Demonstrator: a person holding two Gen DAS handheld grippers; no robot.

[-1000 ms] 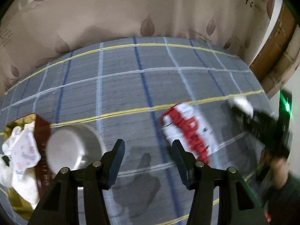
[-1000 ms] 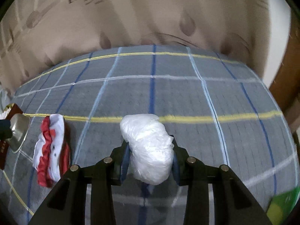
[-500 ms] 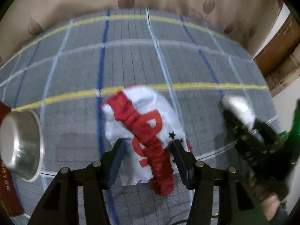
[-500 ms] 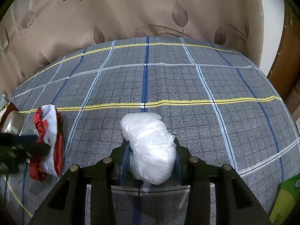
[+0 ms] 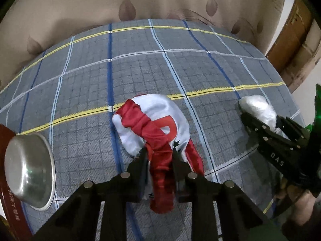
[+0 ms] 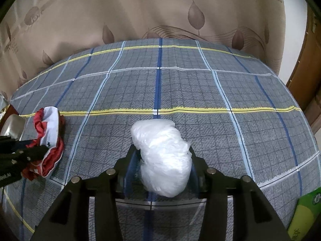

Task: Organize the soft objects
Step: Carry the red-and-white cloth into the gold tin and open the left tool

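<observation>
**A:** How far along would you say this is?

**B:** Early to middle, by my reading. Both soft things are gripped, but neither has reached a resting place. The left gripper (image 5: 158, 156) has its fingers pinched nearly together on the red band of the red and white cloth (image 5: 154, 124), and the rest of the cloth lies spread on the checked sheet (image 5: 140, 64). The right gripper (image 6: 160, 166) is only partly closed, because the white plastic bundle (image 6: 162, 156) fills the gap between its fingers.

**A:** Where are they, taking the metal bowl (image 5: 28, 172) as the mark?

**B:** The cloth is to the right of the bowl, near it but not touching. The bundle is farther right again, well apart from the bowl. Whether the bundle is lifted off the sheet I cannot tell.

**A:** And what is left?

**B:** Carrying both to wherever they belong and letting go. No destination is plain here, though the bowl sits on a dark red box (image 5: 8, 180) at the left edge.

**A:** What are they made of?

**B:** The cloth looks satiny and slippery, gathered into a wrinkled ridge where it is pinched. The bundle is crinkled thin film, puffy and oval, likely to squash. The sheet is a woven grey check, the bowl smooth and shiny.
</observation>
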